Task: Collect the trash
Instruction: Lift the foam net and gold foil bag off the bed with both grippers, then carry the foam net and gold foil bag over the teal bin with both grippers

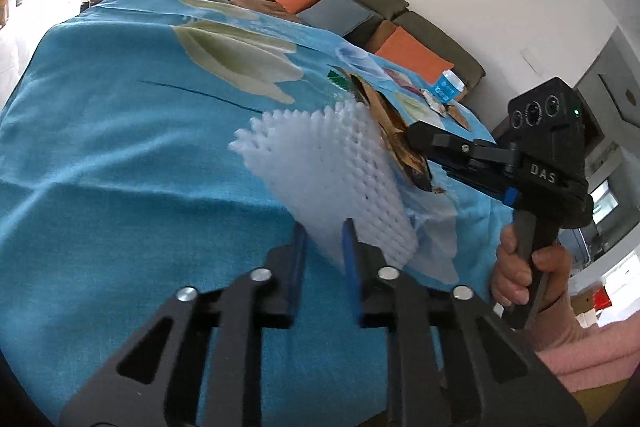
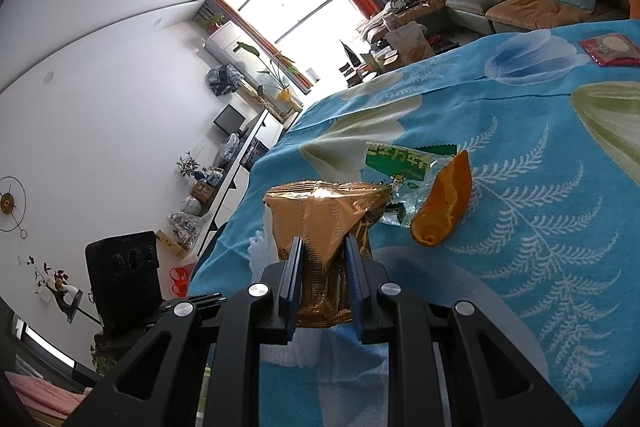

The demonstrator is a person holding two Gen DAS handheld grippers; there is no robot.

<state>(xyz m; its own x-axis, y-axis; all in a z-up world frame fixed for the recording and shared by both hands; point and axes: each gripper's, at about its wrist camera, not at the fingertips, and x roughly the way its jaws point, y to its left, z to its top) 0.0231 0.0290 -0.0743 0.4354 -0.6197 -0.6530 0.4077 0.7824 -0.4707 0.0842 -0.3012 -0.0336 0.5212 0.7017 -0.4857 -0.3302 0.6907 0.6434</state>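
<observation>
The left gripper [image 1: 324, 239] pointed down at the blue floral cloth [image 1: 120, 147], its jaws clamped on the near edge of a white foam net sleeve [image 1: 320, 167] that stood up from the cloth. Beside it, a bare hand [image 1: 524, 267] gripped the handle of the right gripper [image 2: 322, 259], which reached in from the right edge and pinched a gold foil snack bag [image 2: 324, 219]; the bag touched the far side of the net.

Only the right wrist view showed that bag face-on, squeezed between the two blue pads and raised off the cloth. Past it lay a green and white wrapper [image 2: 400, 167] with an orange peel [image 2: 440, 207] resting against it, mid-cloth, and a red packet [image 2: 610, 49] near the far edge. Only the left wrist view showed a blue tub [image 1: 448, 87] at the far corner, with small wrappers just beside it.
</observation>
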